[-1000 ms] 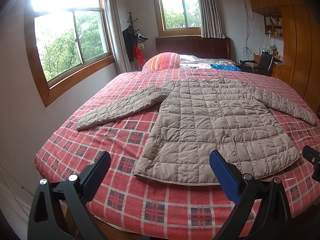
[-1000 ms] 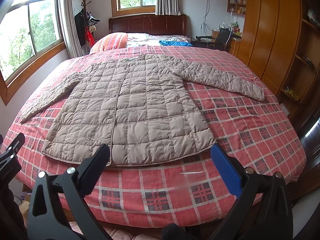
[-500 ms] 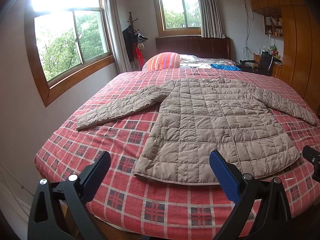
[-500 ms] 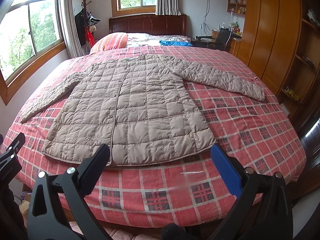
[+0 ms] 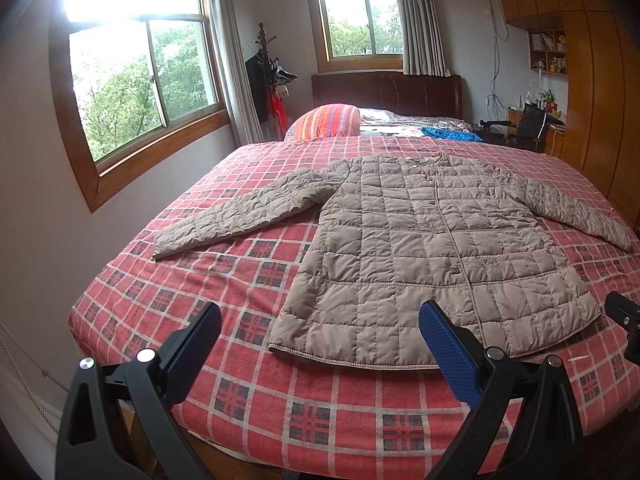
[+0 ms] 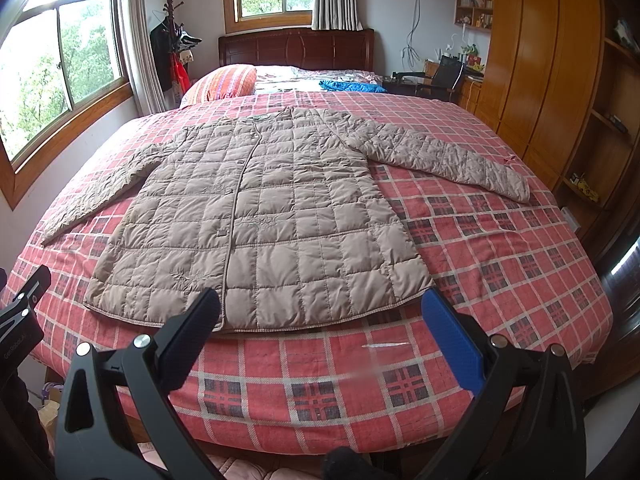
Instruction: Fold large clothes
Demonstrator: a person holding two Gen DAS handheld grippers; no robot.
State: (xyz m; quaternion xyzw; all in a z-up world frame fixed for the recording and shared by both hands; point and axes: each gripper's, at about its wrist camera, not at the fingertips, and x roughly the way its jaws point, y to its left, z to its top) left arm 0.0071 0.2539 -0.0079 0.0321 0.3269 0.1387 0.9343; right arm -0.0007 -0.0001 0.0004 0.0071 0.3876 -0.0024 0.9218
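A beige quilted jacket (image 5: 432, 236) (image 6: 264, 216) lies flat and front-up on the red plaid bed (image 5: 256, 268) (image 6: 500, 248), both sleeves spread out to the sides, hem toward me. My left gripper (image 5: 320, 340) hovers open just short of the hem's left half, holding nothing. In the right wrist view my right gripper (image 6: 320, 328) is open too, in front of the hem's right half, with nothing between its fingers. Each gripper's tip shows at the edge of the other's view.
A striped pillow (image 5: 328, 120) and a blue cloth (image 5: 448, 133) lie near the dark headboard (image 6: 296, 48). Windows and a wall run along the left, a coat stand (image 5: 268, 76) in the corner. Wooden wardrobes (image 6: 548, 60) and a desk chair (image 6: 446, 74) stand on the right.
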